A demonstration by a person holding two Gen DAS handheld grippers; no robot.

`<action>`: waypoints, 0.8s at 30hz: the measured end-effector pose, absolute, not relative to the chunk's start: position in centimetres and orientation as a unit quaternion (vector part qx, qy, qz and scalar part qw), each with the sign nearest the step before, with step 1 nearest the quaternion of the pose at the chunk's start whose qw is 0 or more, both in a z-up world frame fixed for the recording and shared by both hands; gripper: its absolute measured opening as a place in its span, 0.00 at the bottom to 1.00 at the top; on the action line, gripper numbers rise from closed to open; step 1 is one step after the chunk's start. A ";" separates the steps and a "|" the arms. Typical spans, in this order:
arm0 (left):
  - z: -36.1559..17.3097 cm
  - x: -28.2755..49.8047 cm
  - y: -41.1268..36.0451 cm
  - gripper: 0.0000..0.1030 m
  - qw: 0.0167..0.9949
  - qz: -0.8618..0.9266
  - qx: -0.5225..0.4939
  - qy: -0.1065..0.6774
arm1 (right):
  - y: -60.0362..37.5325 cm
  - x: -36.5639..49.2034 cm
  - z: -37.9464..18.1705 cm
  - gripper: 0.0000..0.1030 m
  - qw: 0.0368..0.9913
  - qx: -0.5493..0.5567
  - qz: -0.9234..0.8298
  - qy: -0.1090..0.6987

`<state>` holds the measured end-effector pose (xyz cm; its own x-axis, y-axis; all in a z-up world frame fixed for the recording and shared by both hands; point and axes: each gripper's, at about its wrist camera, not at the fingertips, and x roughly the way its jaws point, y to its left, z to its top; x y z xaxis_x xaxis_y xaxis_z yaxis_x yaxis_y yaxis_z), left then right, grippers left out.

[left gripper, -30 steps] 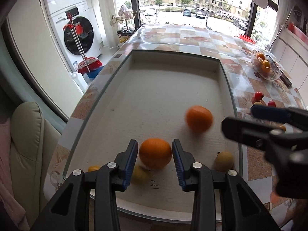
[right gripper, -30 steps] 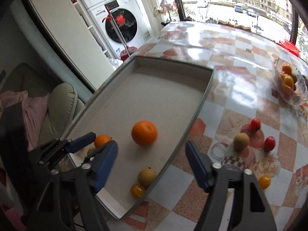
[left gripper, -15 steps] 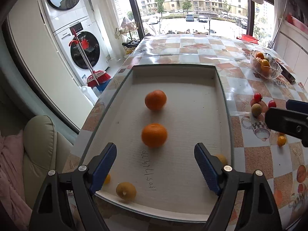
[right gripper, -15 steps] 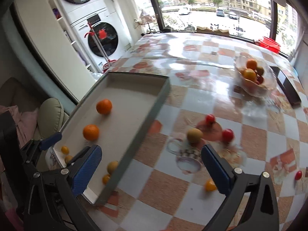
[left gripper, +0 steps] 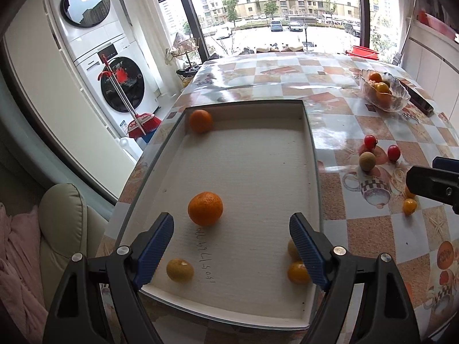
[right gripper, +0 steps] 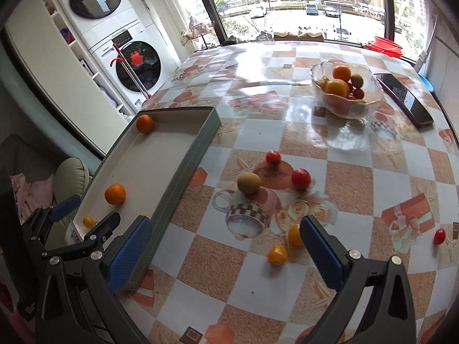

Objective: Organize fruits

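Note:
A shallow tray [left gripper: 311,154] [right gripper: 198,146] lies on the table's left side. In it are an orange [left gripper: 205,208] [right gripper: 115,194] near the front, a second orange [left gripper: 200,121] [right gripper: 145,123] in the far left corner, and small yellow fruits [left gripper: 180,269] [left gripper: 297,272] at the front. My left gripper [left gripper: 231,246] is open and empty above the tray's front. My right gripper [right gripper: 226,253] is open and empty above the table. Near it lie two small yellow fruits [right gripper: 277,255], a brownish fruit [right gripper: 249,183] and red tomatoes [right gripper: 301,178].
A glass bowl [right gripper: 370,101] with fruit stands at the back right, a dark phone [right gripper: 406,99] beside it. One red tomato [right gripper: 439,236] lies far right. Washing machines [left gripper: 114,83] and a sofa [left gripper: 61,229] are past the table's left edge.
My left gripper opened, let go of the orange and pulled back. The second orange rolled to the tray's far left corner. My right gripper swung right, over the loose fruits on the table.

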<state>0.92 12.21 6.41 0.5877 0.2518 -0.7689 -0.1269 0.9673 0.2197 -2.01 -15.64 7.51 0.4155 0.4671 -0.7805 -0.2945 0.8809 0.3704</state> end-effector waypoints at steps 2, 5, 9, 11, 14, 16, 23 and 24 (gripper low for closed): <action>6.4 0.9 11.9 0.82 0.887 0.105 0.073 0.443 | -16.1 -2.1 7.4 1.00 0.836 0.092 0.225 0.491; 6.4 1.0 11.4 0.82 0.886 0.099 0.073 0.447 | -16.9 -2.3 7.3 1.00 0.836 0.094 0.220 0.494; 6.5 0.5 10.4 0.82 0.886 0.071 0.073 0.452 | -18.5 -3.0 6.8 1.00 0.841 0.078 0.193 0.500; 6.4 0.1 9.4 0.82 0.886 0.045 0.077 0.455 | -19.8 -3.5 6.0 1.00 0.844 0.061 0.164 0.507; 6.1 -1.0 7.3 0.82 0.885 0.001 0.084 0.459 | -21.9 -4.3 4.5 1.00 0.842 0.042 0.122 0.524; 5.6 -1.7 5.2 0.82 0.881 -0.033 0.094 0.462 | -23.2 -4.8 3.5 1.00 0.838 0.042 0.103 0.534; 2.3 -2.5 -0.8 0.82 0.863 -0.081 0.118 0.484 | -27.0 -6.6 0.9 1.00 0.838 0.032 0.031 0.543; 1.8 -2.3 -1.0 0.82 0.860 -0.080 0.117 0.490 | -27.4 -6.8 0.8 1.00 0.841 0.028 0.026 0.540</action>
